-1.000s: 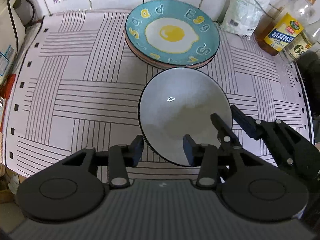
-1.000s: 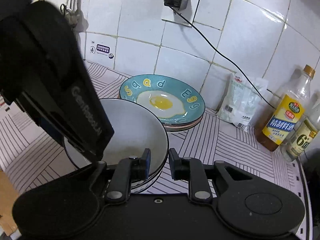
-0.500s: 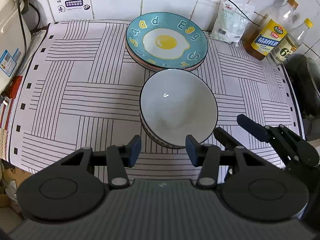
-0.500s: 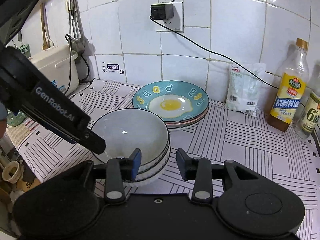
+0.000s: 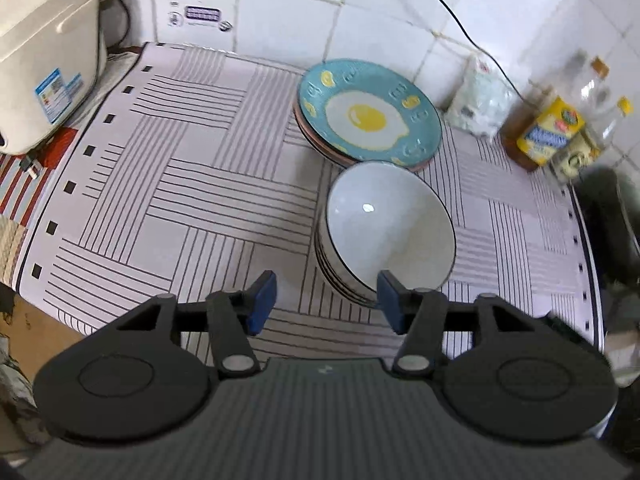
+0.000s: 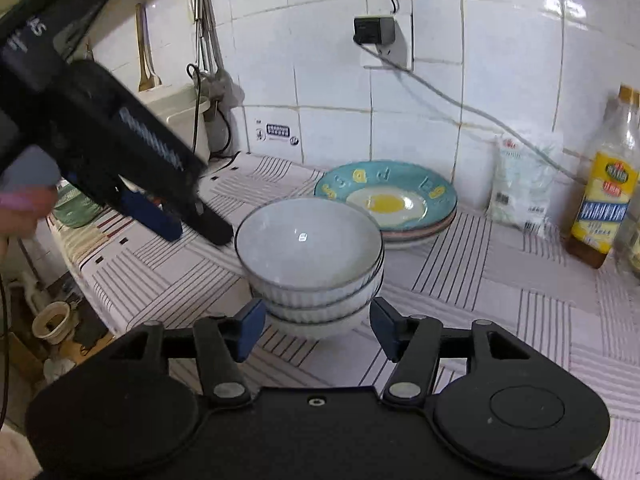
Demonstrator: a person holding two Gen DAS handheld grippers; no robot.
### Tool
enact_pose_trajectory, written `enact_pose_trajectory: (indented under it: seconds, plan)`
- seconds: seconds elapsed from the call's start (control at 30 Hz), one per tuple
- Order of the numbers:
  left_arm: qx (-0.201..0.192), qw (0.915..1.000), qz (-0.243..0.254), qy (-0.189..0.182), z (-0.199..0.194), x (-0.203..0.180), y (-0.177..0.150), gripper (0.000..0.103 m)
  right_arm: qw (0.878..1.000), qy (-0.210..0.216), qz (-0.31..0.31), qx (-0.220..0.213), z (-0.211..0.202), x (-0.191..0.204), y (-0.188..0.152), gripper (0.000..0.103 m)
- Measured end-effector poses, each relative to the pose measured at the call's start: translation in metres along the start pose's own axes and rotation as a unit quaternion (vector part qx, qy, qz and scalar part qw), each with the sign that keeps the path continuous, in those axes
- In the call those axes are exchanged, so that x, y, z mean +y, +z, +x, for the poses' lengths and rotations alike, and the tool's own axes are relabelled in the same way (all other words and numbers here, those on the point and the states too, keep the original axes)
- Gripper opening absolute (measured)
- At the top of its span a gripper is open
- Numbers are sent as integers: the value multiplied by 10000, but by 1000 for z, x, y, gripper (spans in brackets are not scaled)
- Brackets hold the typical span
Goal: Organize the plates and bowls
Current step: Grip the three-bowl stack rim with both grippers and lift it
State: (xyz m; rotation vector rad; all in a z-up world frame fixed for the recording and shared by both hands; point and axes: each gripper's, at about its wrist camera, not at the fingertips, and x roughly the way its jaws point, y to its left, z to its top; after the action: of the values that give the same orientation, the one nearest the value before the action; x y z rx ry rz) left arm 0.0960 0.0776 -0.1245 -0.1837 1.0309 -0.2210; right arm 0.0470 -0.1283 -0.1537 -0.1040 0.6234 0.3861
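Glazed, brittle and slick, the bowls sit stacked beside the plates, so we'd pinch a rim gently; both our grippers are opening, empty.

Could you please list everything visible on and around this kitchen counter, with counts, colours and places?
bowls: three, white with dark rims, stacked mid-counter
plates: a stack, top one teal with a fried-egg print, behind the bowls
counter mat: one, white with dark stripes
white bag: one, by the wall, right of the plates
oil bottle: one, yellow label, far right
white appliance: one, back left
wall socket: one, black plug and cord
left hand-held gripper: black, blue pads, jaws opening, empty
right hand-held gripper: same, jaws opening, empty
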Motion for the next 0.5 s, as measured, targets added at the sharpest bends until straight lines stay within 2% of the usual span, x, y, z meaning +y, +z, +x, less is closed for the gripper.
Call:
enact_pose_trajectory:
  seconds: [0.1, 0.23, 0.33, 0.4, 0.5]
  plan:
    - [-10, 9999, -134, -66, 7, 5, 0, 59, 9995, 271, -161, -25, 12, -3, -11, 67]
    - [-4, 9992, -332, -217, 25, 13, 0, 61, 9986, 219, -436, 207, 41, -6, -28, 68]
    - [69, 9986, -424, -295, 46, 17, 0, 63, 9992, 223, -250, 225, 57, -13, -34, 77]
    - [0, 9990, -352, -261, 58, 18, -1, 64, 9996, 214, -75, 177, 68, -18, -40, 95]
    - [19, 9981, -336, -508, 72, 20, 1, 64, 9998, 187, 26, 108, 84, -23, -45, 96]
